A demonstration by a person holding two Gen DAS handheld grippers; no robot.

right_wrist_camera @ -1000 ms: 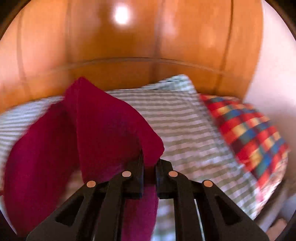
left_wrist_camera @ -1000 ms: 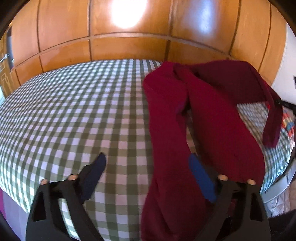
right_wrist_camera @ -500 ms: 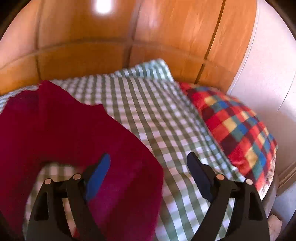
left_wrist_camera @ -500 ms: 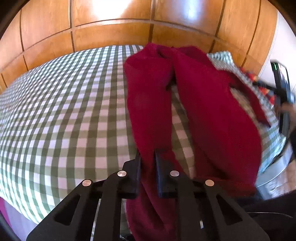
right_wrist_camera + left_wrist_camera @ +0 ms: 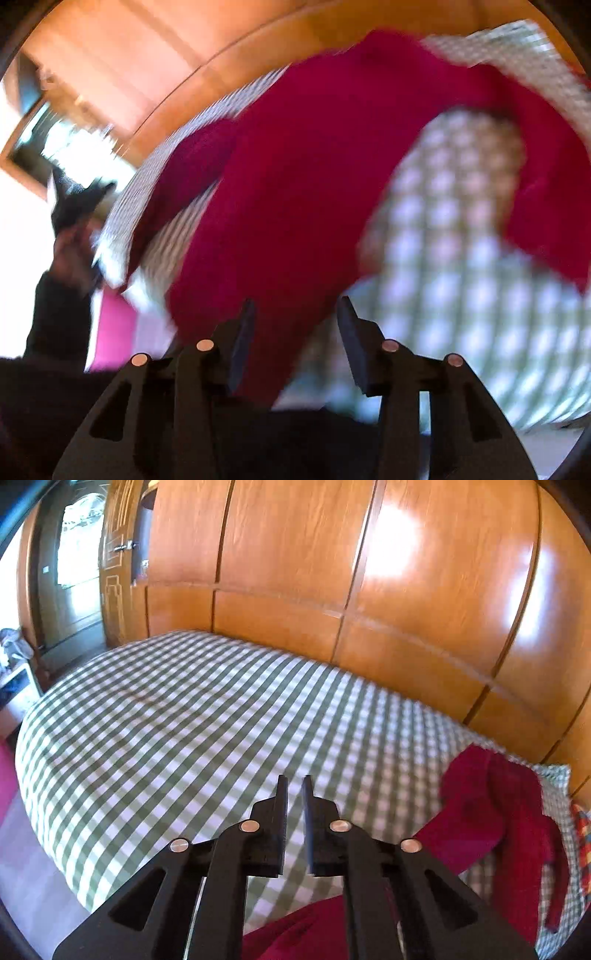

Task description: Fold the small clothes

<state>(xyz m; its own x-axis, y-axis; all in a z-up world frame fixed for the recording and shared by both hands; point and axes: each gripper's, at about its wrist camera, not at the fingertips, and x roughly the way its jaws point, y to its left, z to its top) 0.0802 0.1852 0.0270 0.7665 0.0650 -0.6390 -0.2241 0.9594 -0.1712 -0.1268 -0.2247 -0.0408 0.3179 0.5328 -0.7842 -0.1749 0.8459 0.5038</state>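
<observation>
A dark red garment lies crumpled on the green-checked bed, at the right and bottom of the left wrist view. My left gripper hovers over bare bedspread to the left of it. Its jaws stand a narrow gap apart and are opening, with nothing between them. The right wrist view is blurred. There my right gripper points down over the red garment, jaws apart and closing. The cloth shows in the gap, but the pads do not press on it. The left gripper appears at far left, held by a hand in a dark sleeve.
A glossy wooden panelled wall runs behind the bed, with a door at the far left. A multicoloured checked pillow peeks in at the right edge. White furniture stands beyond the bed's left end.
The left gripper shut on the garment, then let go and swung left and up over bare bedspread. The right gripper released its cloth corner, opened wide, then tipped down over the garment, jaws narrowing.
</observation>
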